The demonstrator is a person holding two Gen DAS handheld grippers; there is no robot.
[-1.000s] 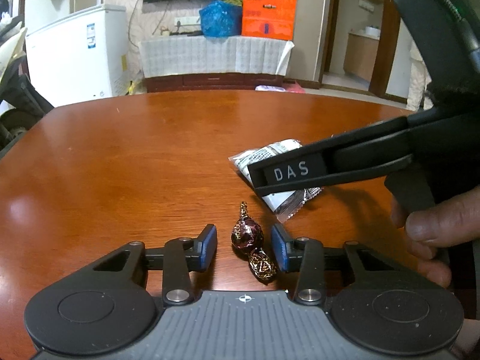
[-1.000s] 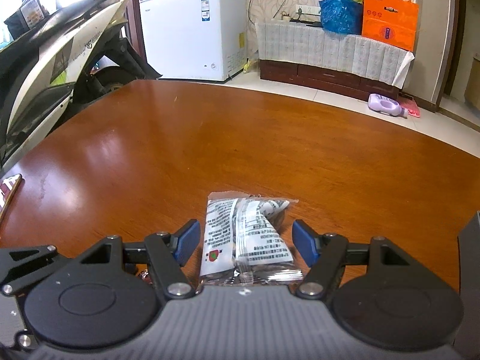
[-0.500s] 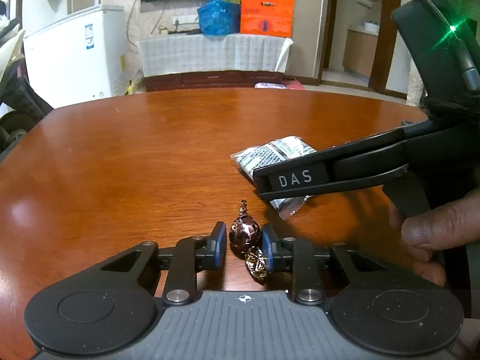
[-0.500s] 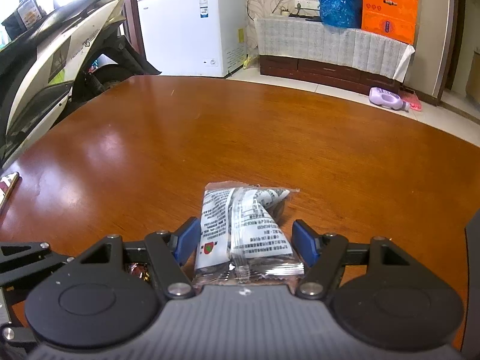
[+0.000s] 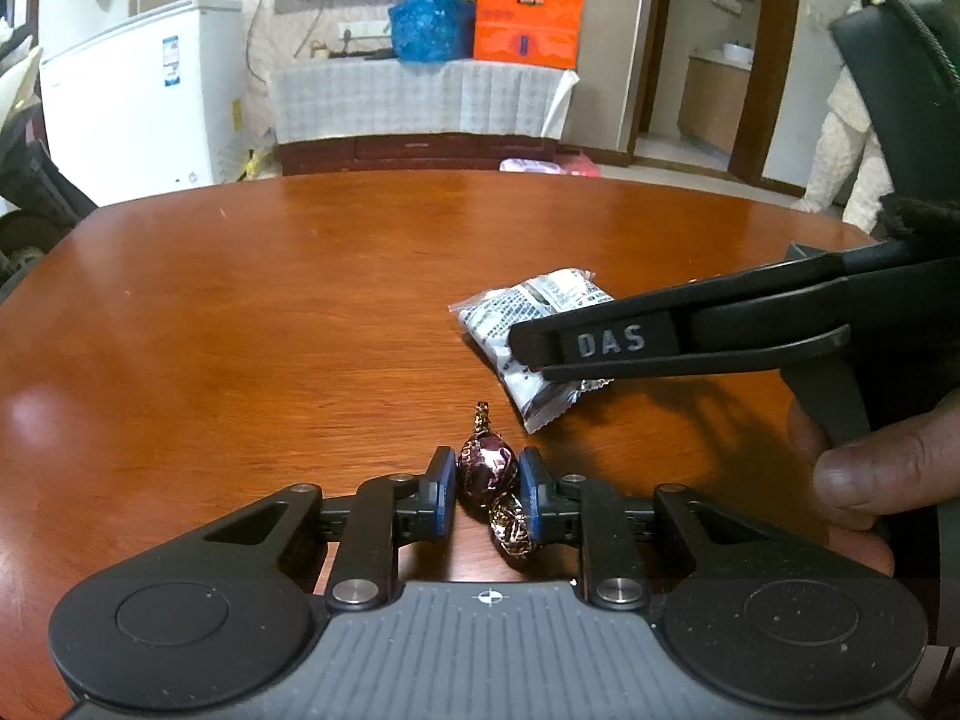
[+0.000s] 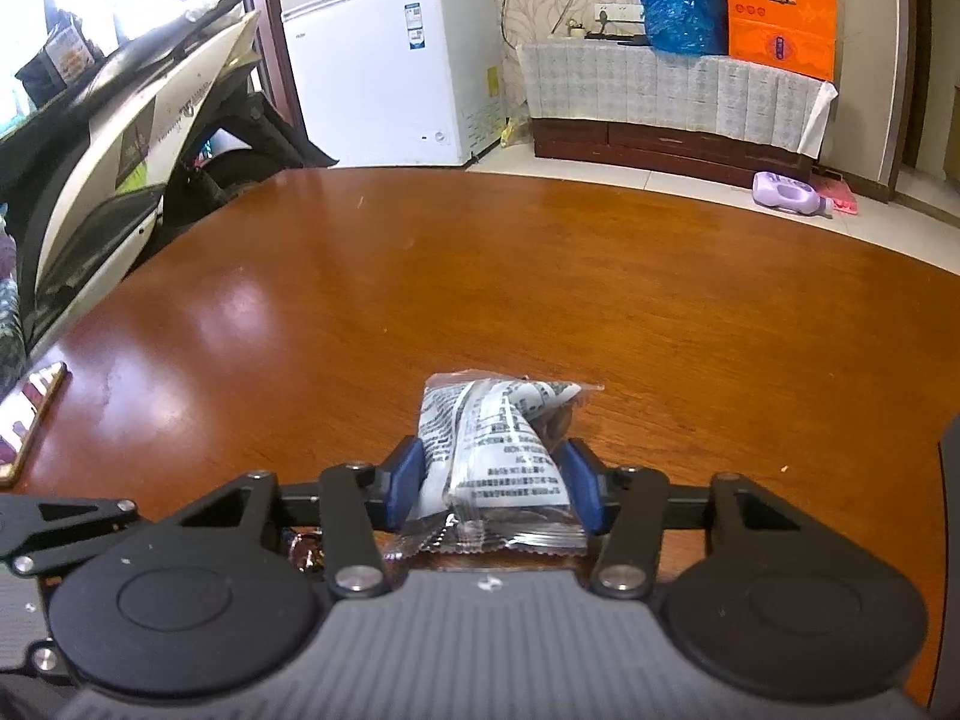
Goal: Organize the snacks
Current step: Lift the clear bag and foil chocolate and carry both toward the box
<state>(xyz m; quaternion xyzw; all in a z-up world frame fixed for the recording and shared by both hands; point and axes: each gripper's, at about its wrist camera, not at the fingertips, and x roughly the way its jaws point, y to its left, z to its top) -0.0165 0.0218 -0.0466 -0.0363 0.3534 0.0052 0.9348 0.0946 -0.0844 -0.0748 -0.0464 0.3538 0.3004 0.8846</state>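
My left gripper (image 5: 485,483) is shut on a purple foil-wrapped candy (image 5: 486,467) that rests on the brown wooden table (image 5: 270,312); its twisted gold end (image 5: 513,531) sticks out toward me. My right gripper (image 6: 493,480) is shut on a white printed snack packet (image 6: 495,450), with both blue pads pressed against its sides. The packet also shows in the left wrist view (image 5: 528,330), partly behind the right gripper's black finger (image 5: 606,343). The candy shows dimly in the right wrist view (image 6: 303,547) under the gripper body.
A phone (image 6: 27,420) lies at the table's left edge. A scooter (image 6: 120,138) stands beyond the left edge. A white freezer (image 6: 390,66) and a cloth-covered cabinet (image 6: 672,90) stand behind. A person's hand (image 5: 870,468) holds the right gripper.
Both grippers have closed: the left onto the purple candy, the right onto the snack packet. The packet is squeezed narrower between the right pads.
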